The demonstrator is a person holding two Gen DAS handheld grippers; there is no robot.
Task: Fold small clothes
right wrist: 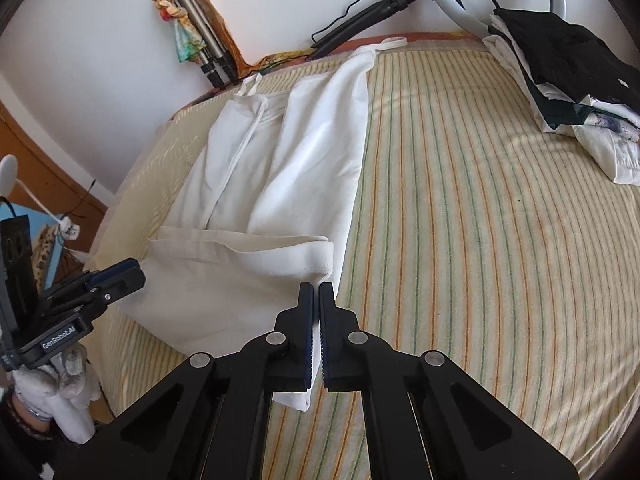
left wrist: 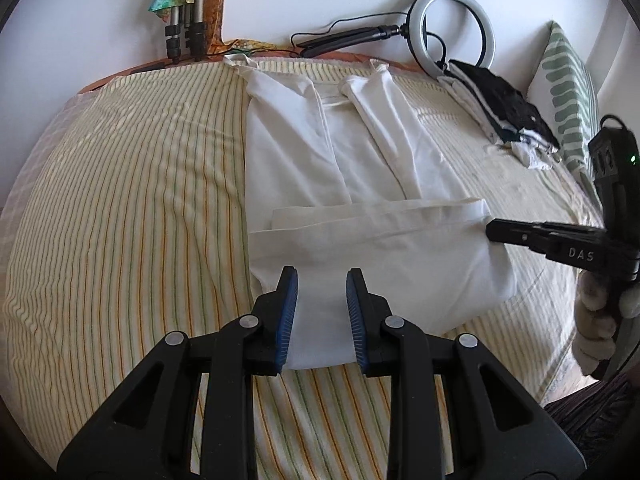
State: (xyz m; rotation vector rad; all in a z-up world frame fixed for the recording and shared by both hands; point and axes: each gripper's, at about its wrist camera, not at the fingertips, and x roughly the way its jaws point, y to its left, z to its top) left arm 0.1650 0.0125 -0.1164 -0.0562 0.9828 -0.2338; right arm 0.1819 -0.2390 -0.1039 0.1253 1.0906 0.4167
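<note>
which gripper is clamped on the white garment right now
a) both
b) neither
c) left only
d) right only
d: the right gripper has its jaws pressed together on a pinch of the white garment at its folded edge, while the left gripper hangs over the cloth with its jaws apart and nothing between them.

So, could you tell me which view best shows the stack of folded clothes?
The right wrist view: the stack sits large at upper right, its black top piece and white layers distinct. The left wrist view shows the same stack smaller, squeezed near the pillow.
</note>
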